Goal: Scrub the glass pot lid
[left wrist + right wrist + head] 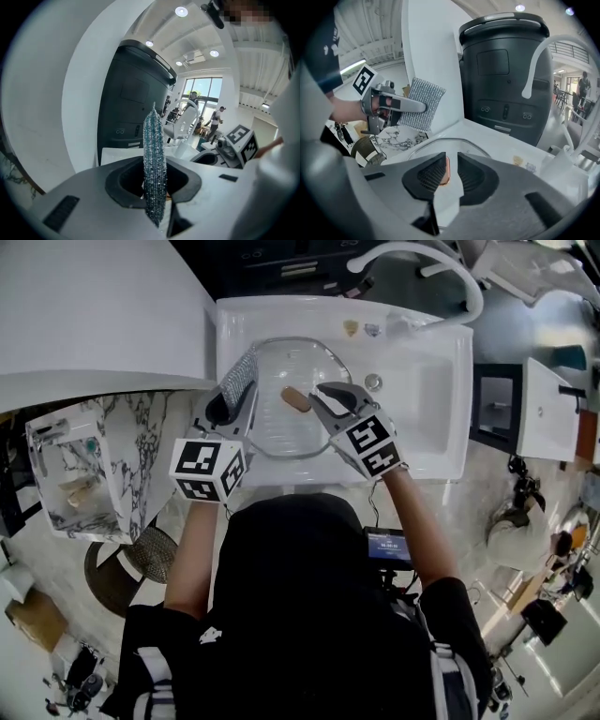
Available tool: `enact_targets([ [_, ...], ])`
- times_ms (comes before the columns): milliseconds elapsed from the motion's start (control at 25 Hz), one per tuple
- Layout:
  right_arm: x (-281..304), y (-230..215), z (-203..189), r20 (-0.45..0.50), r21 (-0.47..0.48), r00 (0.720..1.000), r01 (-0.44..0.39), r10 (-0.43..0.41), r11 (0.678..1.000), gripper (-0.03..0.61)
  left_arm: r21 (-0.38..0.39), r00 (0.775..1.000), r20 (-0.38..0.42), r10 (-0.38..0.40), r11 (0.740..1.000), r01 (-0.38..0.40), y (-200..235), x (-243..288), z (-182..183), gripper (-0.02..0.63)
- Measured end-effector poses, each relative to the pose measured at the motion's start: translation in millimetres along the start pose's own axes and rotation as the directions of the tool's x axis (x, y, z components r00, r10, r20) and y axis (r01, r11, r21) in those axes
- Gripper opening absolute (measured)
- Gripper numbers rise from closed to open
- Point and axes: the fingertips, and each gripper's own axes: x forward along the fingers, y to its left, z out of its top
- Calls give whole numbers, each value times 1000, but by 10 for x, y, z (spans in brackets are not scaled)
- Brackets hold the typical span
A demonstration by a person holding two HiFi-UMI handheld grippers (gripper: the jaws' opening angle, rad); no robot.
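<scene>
A white sink (427, 418) carries the work. 1 glass pot lid (281, 432) lies on its floor, directly ahead of both grippers. The lid's left rim passes under the left gripper (236, 401), and its brown knob (296, 399) sits just off the tip of the right gripper (321, 399). The drain (373, 382) is just beyond the right gripper and slightly to its right. 2 small stickers (351, 327) sit on the sink's back rim, well beyond both grippers. To the left of the left gripper runs a marble worktop (141, 427), and 1 clear box (66, 479) stands on it, well apart from that gripper.
</scene>
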Motion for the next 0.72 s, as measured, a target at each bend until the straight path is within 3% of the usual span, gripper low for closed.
enact_targets([
  [240,226,165,-300,-86,-29,992,-91,88,995,177,-41,999,-43,14,999,-16,64,22,-264,72],
  [480,435,290,-587,-199,-141,974,-136,106,981,318,-46,997,-74,29,998,-33,117,24,-429,72],
  [720,562,319,-778,-269,-196,959,-146,90,970,372,-41,995,-89,38,998,-42,142,13,-516,72],
])
